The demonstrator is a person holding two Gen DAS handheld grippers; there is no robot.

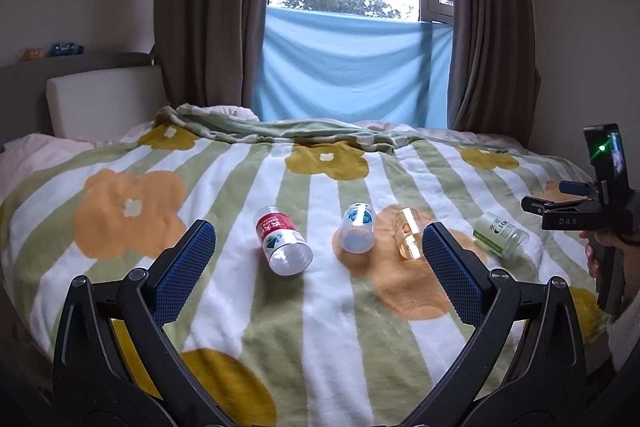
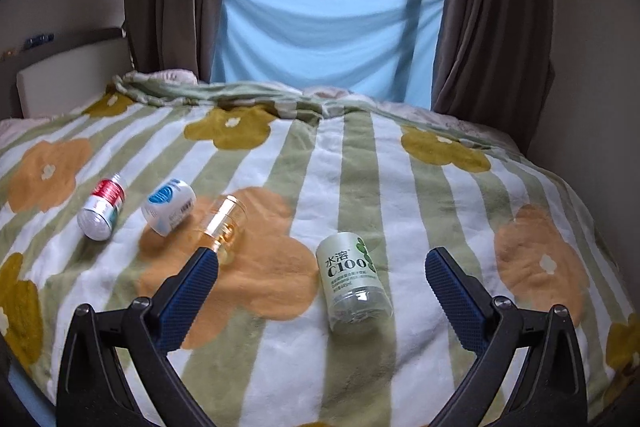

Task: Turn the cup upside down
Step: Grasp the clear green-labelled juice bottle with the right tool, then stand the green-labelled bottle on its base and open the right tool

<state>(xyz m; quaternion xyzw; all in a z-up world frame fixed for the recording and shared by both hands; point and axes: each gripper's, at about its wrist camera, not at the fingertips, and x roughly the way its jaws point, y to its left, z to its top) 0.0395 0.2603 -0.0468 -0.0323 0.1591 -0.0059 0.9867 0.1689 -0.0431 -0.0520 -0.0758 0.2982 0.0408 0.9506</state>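
Several clear cups lie on their sides on a flowered blanket (image 1: 320, 327). From left: a red-labelled cup (image 1: 282, 244) (image 2: 103, 207), a blue-labelled cup (image 1: 356, 233) (image 2: 170, 207), an amber glass cup (image 1: 408, 233) (image 2: 224, 223) and a green-labelled "C100" cup (image 1: 500, 234) (image 2: 354, 283). My left gripper (image 1: 318, 259) is open and empty, above the blanket just short of the red and blue cups. My right gripper (image 2: 322, 285) is open and empty, with the C100 cup between its fingers' line. The right gripper also shows at the right edge of the left wrist view (image 1: 576, 207).
The bed (image 2: 520, 187) fills the lower view, with a folded blanket edge (image 1: 280, 129) at the back. A white headboard cushion (image 1: 104, 99) stands back left. Brown curtains (image 1: 492, 27) and a blue cloth (image 1: 352, 67) hang by the window behind.
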